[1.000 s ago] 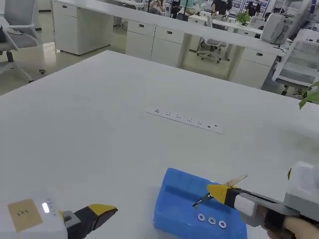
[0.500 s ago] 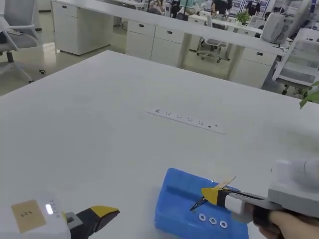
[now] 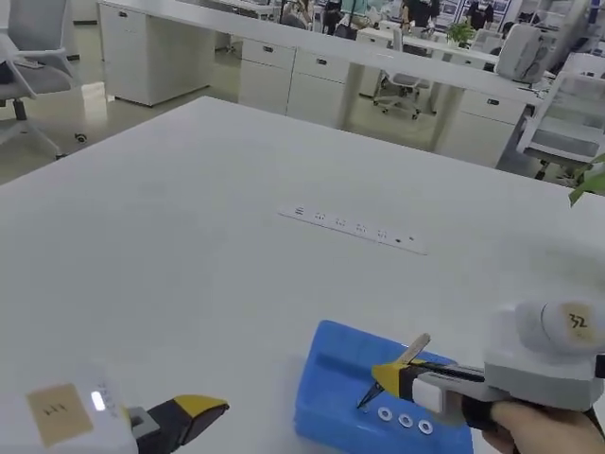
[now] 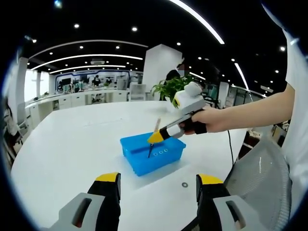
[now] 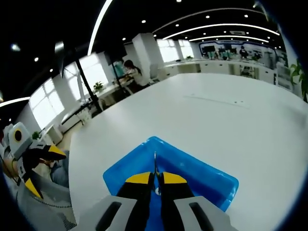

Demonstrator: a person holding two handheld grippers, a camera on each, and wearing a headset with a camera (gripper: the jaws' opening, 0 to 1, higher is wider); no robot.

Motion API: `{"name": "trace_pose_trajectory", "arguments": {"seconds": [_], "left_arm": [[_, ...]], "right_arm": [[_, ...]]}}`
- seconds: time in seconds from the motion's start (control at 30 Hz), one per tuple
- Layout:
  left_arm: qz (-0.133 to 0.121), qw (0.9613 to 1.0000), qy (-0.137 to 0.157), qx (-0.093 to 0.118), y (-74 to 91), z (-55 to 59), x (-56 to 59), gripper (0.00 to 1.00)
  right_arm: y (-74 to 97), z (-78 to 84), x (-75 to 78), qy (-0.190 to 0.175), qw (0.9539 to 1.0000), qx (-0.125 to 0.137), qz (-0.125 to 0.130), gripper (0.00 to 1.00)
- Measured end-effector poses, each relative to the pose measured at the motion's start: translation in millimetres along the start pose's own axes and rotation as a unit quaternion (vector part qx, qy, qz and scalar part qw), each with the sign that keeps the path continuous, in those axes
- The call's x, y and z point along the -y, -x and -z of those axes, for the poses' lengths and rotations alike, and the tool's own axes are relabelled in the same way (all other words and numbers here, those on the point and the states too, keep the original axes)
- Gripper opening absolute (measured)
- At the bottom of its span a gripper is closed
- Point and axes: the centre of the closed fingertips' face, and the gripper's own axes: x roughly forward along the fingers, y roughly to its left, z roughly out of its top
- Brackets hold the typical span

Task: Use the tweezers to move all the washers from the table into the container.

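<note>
The right gripper has its fingers pressed together on the tweezers. Their long axis slants from far right down to near left, with the dark tips lowered inside the blue container. Three washers lie in a row on the container floor, just near-right of the tips. Whether the tips pinch anything is too small to tell.

One loose washer lies on the white surface, outside the container and off its near-left corner. From the tweezers' tips it is down and to the near left, past the container wall.

The left gripper rests at the left with its fingers spread and empty, and the loose washer is just ahead of it. That makes it the closer hand, but the tweezers are in the right. The next pick probably calls for lifting the tips over the near wall and bringing them near-left.
</note>
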Motion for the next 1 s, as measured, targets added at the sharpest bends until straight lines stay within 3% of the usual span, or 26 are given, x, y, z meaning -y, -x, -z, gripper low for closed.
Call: {"name": "trace_pose_trajectory", "arguments": {"seconds": [0.27,0.5,0.8,1.0], "left_arm": [[0.004,1.0000,-0.002,-0.004,-0.5,1.1,2.2,0.63],[0.008,0.9999,-0.004,-0.008,-1.1,2.1,4.5,0.63],[0.016,0.9997,-0.007,-0.015,-2.4,4.6,8.1,0.63],[0.020,0.9996,-0.009,-0.020,-3.2,6.0,9.9,0.63]], "right_arm": [[-0.9,0.2,-5.0,0.060,0.9982,-0.007,-0.002,0.04],[9.1,-6.6,-14.6,0.095,0.9955,0.006,-0.006,0.04],[37.1,-18.1,-42.6,0.145,0.9886,0.033,-0.020,0.04],[56.3,-13.5,-65.8,0.159,0.9858,0.038,-0.039,0.04]]}}
